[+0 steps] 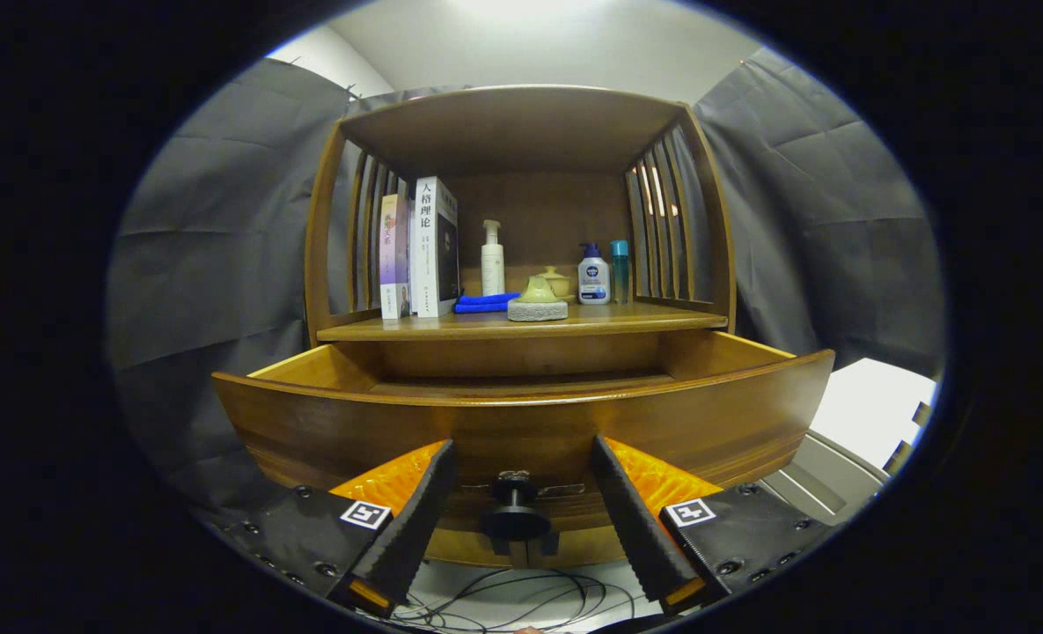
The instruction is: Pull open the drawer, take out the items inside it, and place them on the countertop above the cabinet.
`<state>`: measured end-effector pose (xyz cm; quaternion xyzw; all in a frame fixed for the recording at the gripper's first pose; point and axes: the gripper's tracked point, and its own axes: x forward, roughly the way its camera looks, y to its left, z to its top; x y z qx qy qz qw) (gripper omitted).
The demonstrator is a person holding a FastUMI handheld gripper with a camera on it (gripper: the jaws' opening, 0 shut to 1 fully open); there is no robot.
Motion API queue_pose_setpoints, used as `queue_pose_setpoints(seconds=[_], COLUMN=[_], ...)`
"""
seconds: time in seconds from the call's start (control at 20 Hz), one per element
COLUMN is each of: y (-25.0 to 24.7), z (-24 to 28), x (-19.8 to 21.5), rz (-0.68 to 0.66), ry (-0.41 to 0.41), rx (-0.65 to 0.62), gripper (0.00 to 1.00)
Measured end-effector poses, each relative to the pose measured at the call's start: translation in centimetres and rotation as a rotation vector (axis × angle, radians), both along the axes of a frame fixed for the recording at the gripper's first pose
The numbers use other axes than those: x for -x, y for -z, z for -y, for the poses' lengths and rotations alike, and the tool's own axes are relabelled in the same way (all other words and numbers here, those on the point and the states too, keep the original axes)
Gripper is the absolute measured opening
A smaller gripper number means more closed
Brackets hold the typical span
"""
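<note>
The wooden drawer stands pulled out below the countertop, its dark round knob between the wide-spread, untouching fingers of the gripper, with books and bottles at twelve o'clock beyond.

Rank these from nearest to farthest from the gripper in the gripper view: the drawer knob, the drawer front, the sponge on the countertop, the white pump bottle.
With the gripper open:
1. Drawer knob, between the fingers, untouched.
2. Drawer front, just beyond the knob.
3. Sponge, near the countertop's front edge.
4. White pump bottle, farther back, left of the sponge.
</note>
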<state>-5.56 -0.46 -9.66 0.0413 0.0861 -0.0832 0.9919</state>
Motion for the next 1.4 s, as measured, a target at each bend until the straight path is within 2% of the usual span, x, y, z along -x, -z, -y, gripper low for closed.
queue_pose_setpoints(seconds=[0.45, 0.9, 1.25, 1.35, 1.4], y=[-0.3, 0.0, 0.1, 1.2, 0.8], z=[0.8, 2.0, 2.0, 1.5, 1.7], x=[-7.5, -13.3, -14.3, -13.5, -12.8], rz=[-0.007, -0.019, -0.063, -0.161, -0.168], ry=[0.027, 0.021, 0.008, -0.022, -0.024], rx=[0.000, -0.006, -0.050, -0.078, -0.084], gripper=[0.98, 0.98, 0.98, 0.98, 0.99])
